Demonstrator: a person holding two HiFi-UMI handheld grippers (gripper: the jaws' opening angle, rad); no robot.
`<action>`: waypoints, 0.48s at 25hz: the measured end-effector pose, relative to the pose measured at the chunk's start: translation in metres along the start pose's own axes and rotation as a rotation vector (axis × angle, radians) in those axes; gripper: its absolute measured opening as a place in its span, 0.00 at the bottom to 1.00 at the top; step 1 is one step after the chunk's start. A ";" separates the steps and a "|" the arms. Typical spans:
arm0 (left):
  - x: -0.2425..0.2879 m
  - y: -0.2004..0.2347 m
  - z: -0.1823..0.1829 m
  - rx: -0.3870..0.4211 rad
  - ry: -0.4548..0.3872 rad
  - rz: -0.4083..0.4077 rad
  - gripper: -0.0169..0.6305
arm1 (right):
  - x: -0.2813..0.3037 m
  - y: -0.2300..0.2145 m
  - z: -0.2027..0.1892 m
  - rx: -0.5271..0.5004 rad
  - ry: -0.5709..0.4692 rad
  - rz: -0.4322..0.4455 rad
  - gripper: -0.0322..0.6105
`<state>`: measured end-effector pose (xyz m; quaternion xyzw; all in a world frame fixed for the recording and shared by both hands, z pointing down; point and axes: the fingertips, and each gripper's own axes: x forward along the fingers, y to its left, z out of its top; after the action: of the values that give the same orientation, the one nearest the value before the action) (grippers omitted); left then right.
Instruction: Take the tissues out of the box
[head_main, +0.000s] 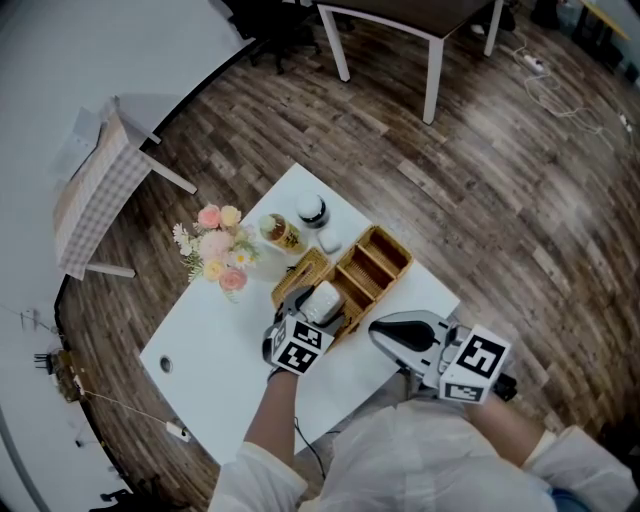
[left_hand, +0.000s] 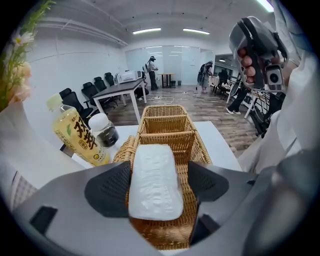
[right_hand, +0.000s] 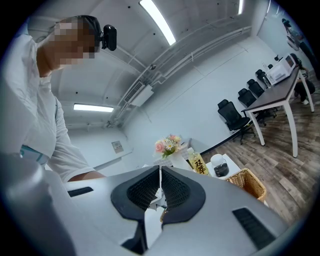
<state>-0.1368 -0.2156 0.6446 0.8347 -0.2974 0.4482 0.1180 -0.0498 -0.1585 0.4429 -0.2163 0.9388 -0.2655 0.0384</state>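
Tissue pack (left_hand: 154, 182), soft and light, is straddled at lower centre by the wide-spread left gripper (left_hand: 156, 185), at the near end of the wicker basket (left_hand: 167, 120). Its long sides are probably best pinched gently. Right gripper (right_hand: 160, 187) is held closed.

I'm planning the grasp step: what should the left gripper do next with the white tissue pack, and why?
Probably close the left gripper on the white plastic-wrapped tissue pack. Its jaws stand apart on either side of the pack, at the end compartment of the woven wicker basket, and one pad seems not to touch yet, so there is no firm hold for lifting.
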 end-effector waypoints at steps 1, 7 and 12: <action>0.000 0.001 0.000 0.000 0.003 0.006 0.57 | 0.001 -0.001 0.000 0.001 0.000 -0.001 0.10; 0.002 0.006 -0.003 0.040 0.040 0.052 0.46 | 0.002 -0.004 -0.001 0.006 0.000 -0.004 0.10; 0.002 0.008 -0.004 0.050 0.050 0.073 0.44 | 0.002 -0.006 0.000 0.013 0.000 -0.005 0.10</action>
<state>-0.1432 -0.2207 0.6481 0.8145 -0.3134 0.4802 0.0879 -0.0499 -0.1637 0.4461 -0.2186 0.9364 -0.2716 0.0392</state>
